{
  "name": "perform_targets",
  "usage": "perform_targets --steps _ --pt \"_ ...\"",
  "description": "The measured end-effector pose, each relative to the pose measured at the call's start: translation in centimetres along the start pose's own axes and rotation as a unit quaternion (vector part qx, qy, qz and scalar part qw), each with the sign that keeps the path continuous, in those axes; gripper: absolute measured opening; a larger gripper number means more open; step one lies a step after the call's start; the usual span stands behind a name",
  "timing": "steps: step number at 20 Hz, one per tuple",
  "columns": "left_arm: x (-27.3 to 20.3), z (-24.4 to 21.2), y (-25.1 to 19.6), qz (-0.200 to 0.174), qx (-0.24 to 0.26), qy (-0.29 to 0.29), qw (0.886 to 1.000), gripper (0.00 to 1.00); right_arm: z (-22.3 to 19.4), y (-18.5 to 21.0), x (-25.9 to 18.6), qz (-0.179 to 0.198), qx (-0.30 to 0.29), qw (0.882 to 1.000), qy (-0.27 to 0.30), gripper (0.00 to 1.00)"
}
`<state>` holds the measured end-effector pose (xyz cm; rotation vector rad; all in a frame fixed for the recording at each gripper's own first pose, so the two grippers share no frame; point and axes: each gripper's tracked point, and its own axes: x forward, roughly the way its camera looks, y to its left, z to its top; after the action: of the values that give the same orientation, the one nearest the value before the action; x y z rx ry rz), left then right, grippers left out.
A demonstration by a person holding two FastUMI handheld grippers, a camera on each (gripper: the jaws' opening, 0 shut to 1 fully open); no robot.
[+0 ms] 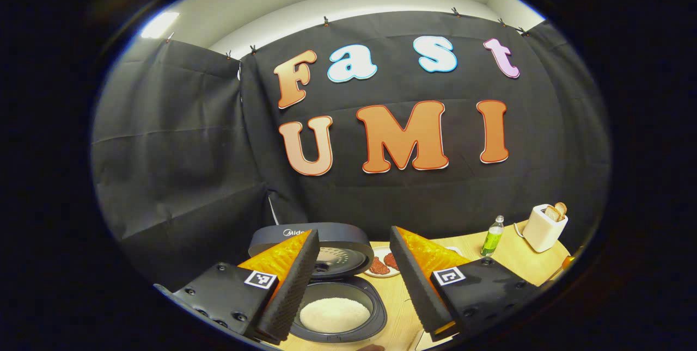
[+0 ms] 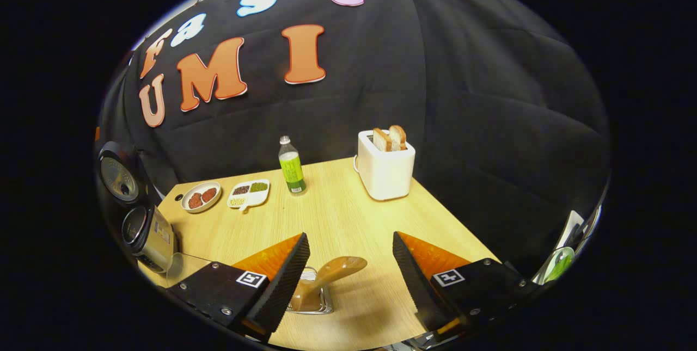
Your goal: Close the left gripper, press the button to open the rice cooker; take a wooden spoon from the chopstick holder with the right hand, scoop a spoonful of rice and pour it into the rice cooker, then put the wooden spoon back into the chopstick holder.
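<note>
Left gripper view: the left gripper (image 1: 354, 264) hangs over the rice cooker (image 1: 332, 285), jaws spread wide, gripping nothing. The lid stands up at the far side and rice (image 1: 334, 314) lies in the pot.

Right gripper view: the right gripper (image 2: 351, 269) hovers wide open over the wooden spoon (image 2: 326, 277), which leans in the chopstick holder (image 2: 313, 302) just below, the fingers well apart from it. Judging by that, the spoon is back home.

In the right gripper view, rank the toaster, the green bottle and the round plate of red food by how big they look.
1. Toaster, clearly largest.
2. Green bottle, tall but slim.
3. Round plate, smallest.
Bottle and plate come close, and the fisheye shrinks the plate near the edge, so that pair is uncertain.
</note>
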<state>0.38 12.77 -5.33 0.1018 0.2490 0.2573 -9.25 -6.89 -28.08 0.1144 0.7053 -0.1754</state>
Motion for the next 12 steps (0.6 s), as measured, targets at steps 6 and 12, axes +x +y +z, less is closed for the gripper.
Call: perform_targets --steps 6,12 --pt "-1.6 0.2 -0.1 0.009 0.007 -0.010 1.000 0.81 -5.1 1.4 1.8 0.030 0.048 0.996 0.070 0.94" --pt "-2.3 0.2 -0.8 0.009 0.022 -0.009 1.000 0.81 -8.0 2.8 3.2 0.053 0.083 0.990 0.104 0.84"
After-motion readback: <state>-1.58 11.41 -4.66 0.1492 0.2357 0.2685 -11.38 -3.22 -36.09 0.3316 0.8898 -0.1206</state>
